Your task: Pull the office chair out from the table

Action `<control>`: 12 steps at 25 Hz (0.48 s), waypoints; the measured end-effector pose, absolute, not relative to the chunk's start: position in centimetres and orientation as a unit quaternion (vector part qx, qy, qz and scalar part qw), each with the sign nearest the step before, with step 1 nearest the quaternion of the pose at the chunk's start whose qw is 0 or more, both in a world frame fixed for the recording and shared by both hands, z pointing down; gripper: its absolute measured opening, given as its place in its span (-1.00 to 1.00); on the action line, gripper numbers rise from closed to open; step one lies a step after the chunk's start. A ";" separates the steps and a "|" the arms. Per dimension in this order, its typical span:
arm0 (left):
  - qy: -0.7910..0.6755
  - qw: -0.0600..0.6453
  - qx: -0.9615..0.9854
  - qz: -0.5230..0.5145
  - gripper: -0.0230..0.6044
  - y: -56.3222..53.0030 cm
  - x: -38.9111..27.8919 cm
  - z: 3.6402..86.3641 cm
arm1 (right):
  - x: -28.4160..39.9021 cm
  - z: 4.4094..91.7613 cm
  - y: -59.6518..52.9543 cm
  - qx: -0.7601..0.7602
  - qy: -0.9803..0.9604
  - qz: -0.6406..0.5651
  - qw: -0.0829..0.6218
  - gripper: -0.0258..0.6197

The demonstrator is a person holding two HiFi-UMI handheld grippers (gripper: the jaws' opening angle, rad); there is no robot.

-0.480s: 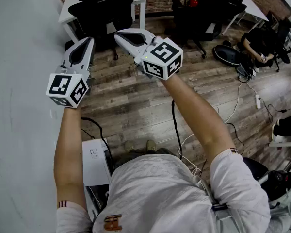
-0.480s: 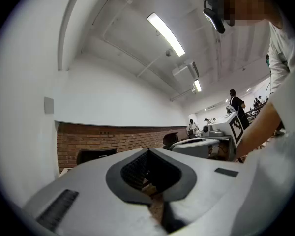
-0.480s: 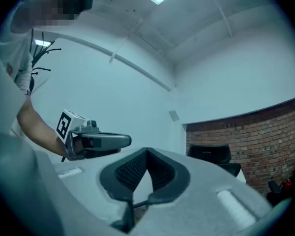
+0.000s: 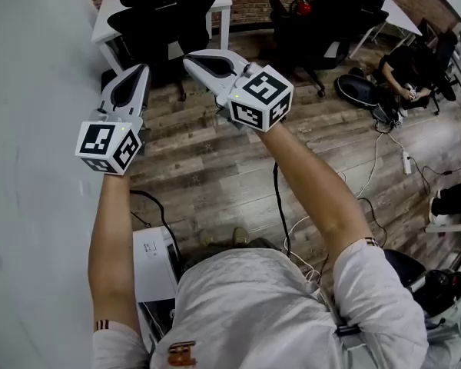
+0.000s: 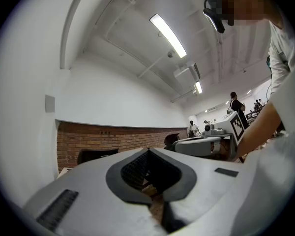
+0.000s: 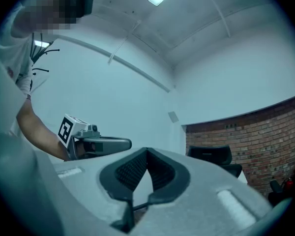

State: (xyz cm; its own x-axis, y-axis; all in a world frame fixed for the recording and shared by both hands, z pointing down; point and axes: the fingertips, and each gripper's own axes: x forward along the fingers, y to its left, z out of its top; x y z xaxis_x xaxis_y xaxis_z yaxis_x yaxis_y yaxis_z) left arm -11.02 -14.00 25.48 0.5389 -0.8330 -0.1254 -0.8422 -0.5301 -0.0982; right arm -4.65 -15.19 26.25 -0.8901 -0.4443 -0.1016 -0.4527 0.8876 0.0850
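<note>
Little is changed from a moment ago: the left gripper (image 4: 140, 69) and right gripper (image 4: 189, 58) are held aloft, jaws shut on nothing, with the office chair (image 4: 165, 12) left untouched against the tabletop (image 4: 105, 15) at twelve o'clock.

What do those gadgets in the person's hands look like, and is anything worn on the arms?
Each hand carries a white tool, the left gripper and the right gripper: two curved jaws tapering to a beak, lined with dark ribbed pads. Behind each sits a white cube printed with black square markers. The arms are bare below short white sleeves with striped cuffs.
</note>
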 end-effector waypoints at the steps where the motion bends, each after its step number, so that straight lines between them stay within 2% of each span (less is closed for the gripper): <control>1: 0.479 0.074 -0.874 0.033 -0.93 -14.1 -11.3 25.4 | -4.8 26.3 -15.3 -0.233 0.970 0.054 0.038 -0.92; 12: 0.463 0.081 -0.881 0.043 -0.93 -16.0 -15.8 24.5 | -7.7 25.8 -17.3 -0.261 0.963 0.064 0.026 -0.92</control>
